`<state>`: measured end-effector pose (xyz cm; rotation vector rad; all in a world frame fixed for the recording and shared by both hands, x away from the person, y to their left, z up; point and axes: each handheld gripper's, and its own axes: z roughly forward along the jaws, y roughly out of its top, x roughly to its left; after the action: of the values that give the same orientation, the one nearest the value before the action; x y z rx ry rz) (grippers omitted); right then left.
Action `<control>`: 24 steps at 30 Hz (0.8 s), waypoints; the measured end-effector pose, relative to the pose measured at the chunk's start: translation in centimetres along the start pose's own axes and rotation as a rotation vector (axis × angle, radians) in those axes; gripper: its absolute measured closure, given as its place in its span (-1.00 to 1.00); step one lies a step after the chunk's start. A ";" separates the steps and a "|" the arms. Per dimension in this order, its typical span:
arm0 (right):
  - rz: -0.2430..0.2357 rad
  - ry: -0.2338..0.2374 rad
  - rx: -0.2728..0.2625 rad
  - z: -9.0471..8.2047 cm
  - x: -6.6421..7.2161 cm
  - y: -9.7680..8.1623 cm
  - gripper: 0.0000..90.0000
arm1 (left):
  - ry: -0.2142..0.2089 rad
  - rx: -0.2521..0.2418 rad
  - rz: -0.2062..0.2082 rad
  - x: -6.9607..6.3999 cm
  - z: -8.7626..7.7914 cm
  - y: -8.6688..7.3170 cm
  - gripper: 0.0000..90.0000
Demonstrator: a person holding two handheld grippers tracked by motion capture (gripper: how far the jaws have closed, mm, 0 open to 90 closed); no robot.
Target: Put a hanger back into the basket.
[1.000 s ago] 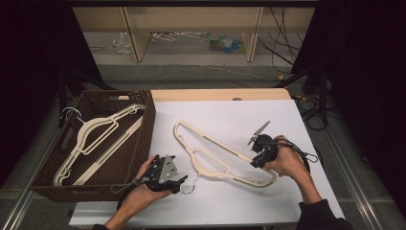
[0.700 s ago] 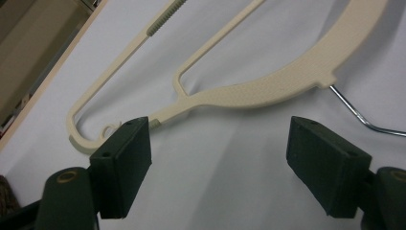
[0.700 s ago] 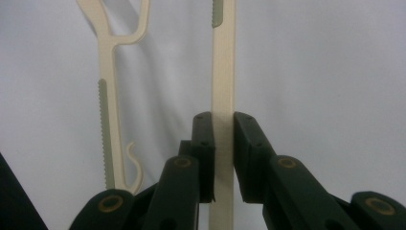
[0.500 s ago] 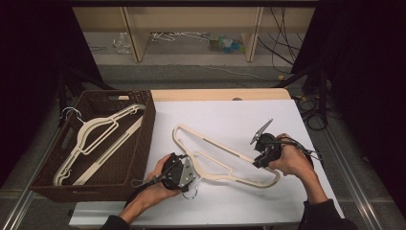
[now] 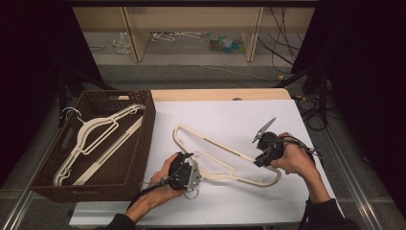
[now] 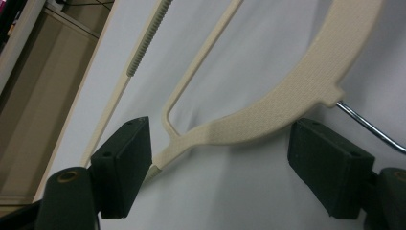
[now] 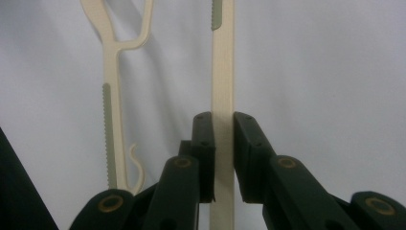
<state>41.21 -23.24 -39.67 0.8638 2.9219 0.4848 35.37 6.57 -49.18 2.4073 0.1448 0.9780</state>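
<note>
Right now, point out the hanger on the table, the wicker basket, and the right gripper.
hanger (image 5: pixel 229 165): high view, on its cream shoulder arm.
wicker basket (image 5: pixel 146 125): high view, on its right wall.
right gripper (image 7: pixel 223 158): right gripper view, between the pads clamping the hanger's bar.

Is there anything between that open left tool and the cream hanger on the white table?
Nothing visible. The left tool is open with the hanger already lying between its jaws, near the metal hook; only bare white table separates the pads from it. The right tool is shut on the hanger's straight bar.
</note>
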 end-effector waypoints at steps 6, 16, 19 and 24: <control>0.018 0.018 -0.025 -0.2 -0.3 -0.3 0.79 | 0.014 -0.043 0.021 -0.2 0.0 0.0 -0.48; 0.006 0.048 -0.054 -0.6 -0.7 -0.8 0.79 | -0.036 -0.148 0.157 0.2 -0.9 -0.2 -0.32; 0.002 0.060 -0.054 -0.5 -1.0 -1.0 0.78 | -0.073 -0.236 0.157 0.1 -1.3 -0.2 -0.12; 0.003 0.097 -0.050 0.3 -1.6 -1.5 0.77 | -0.151 -0.291 0.198 0.2 -1.8 0.0 0.34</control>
<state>41.86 -25.21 -40.45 0.8628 2.9808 0.6145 34.33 7.37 -47.99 2.2420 -0.2775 0.8329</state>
